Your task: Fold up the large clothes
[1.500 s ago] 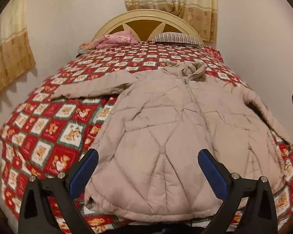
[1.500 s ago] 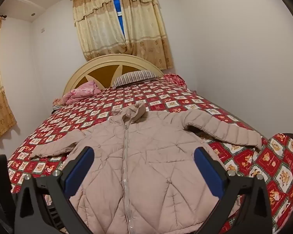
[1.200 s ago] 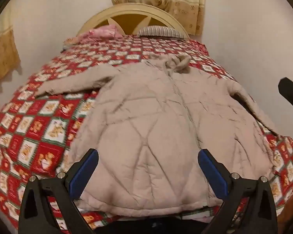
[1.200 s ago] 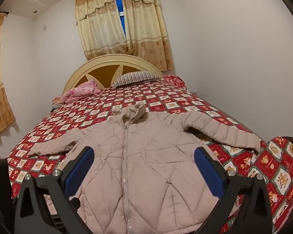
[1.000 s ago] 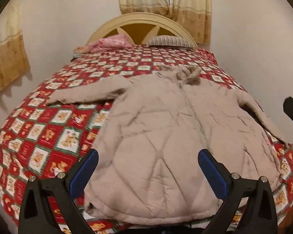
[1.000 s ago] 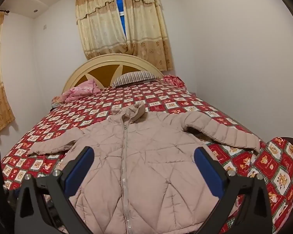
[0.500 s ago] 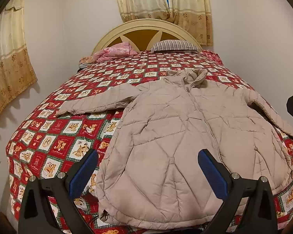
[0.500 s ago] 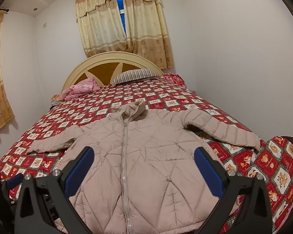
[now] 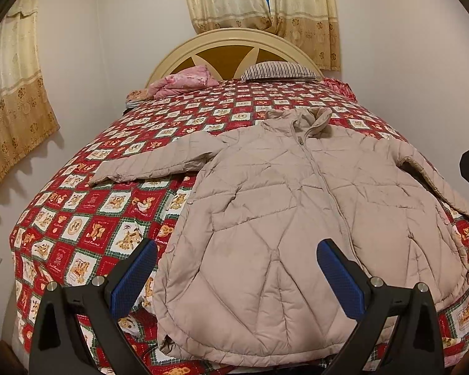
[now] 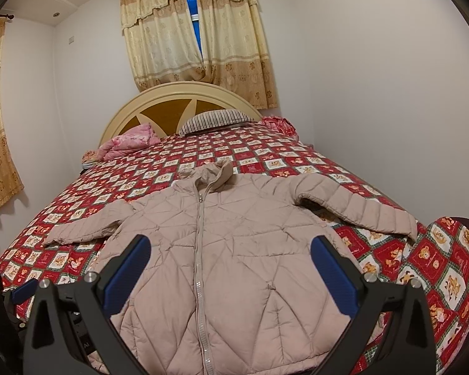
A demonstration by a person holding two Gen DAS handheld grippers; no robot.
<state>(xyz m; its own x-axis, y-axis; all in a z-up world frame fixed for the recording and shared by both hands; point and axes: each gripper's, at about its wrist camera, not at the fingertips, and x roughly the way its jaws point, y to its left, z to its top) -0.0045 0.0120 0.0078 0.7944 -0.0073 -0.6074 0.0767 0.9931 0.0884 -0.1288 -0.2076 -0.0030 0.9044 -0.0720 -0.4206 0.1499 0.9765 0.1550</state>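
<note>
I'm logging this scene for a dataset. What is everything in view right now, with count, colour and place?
puffer jacket: one, beige, zipped, spread flat front-up on the bed's near half, sleeves out to both sides.
bedspread: one, red checked with bear pictures, covering the bed.
headboard: one, cream and brown, arched, at the far wall.
striped pillow: one, by the headboard.
pink bedding: one bundle, beside the pillow.
curtains: beige, at the window above the headboard and on the side wall.
left hand-held gripper: open, empty, above the jacket's hem.
right hand-held gripper: open, empty, above the hem.
</note>
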